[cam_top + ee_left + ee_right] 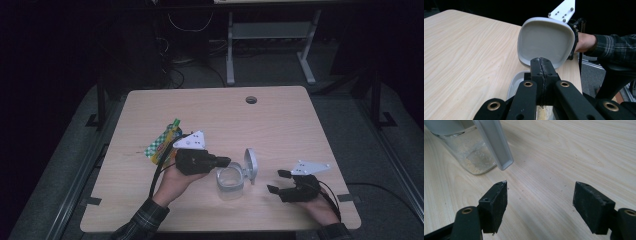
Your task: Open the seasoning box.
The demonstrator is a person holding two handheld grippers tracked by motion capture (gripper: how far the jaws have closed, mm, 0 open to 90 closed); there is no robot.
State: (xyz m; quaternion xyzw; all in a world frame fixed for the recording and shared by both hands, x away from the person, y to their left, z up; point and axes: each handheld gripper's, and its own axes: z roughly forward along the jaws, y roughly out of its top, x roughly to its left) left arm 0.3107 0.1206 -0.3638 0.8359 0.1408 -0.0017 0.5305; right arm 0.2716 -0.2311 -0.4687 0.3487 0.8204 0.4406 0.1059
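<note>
Fingers of the left gripper (226,161) are pressed together with nothing between them, their tips at the rim of a clear plastic container (230,183) with a pale residue at its bottom. Its grey hinged lid (251,165) stands open and upright. Beyond it, the right gripper (276,181) holds its fingers wide and empty over the wooden surface (280,125). A green-capped pouch (164,141) lies behind the left hand (176,181).
</note>
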